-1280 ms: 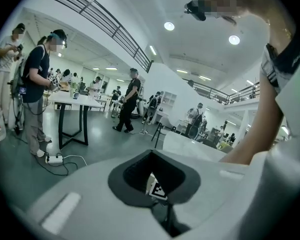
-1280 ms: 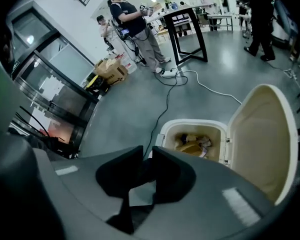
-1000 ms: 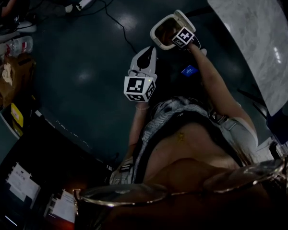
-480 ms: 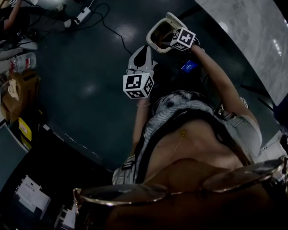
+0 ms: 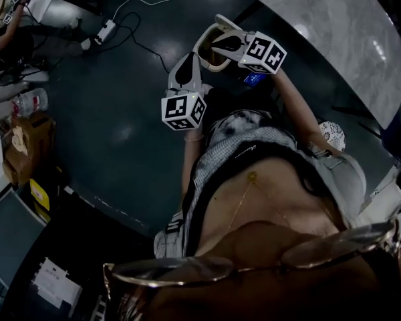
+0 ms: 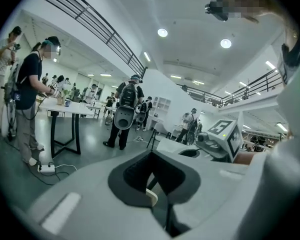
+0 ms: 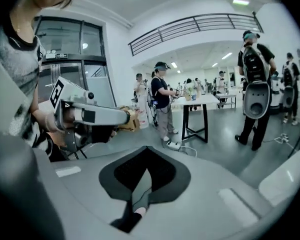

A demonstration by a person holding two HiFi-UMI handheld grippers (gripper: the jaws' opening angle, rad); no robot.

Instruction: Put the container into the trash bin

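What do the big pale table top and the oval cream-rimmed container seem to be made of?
The pale grey table top: marble or marble-look laminate, polished; faint veins and lamp glints show. The oval cream-rimmed container: probably thin moulded plastic, smooth; too dark to be sure.

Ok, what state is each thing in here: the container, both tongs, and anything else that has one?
container: held clear of the floor by the right tongs.
right tongs: shut on the container, pinching its thin wall.
left tongs: shut, apparently gripping nothing, close beside the container's rim.
power strip: lying on the floor, cable attached.
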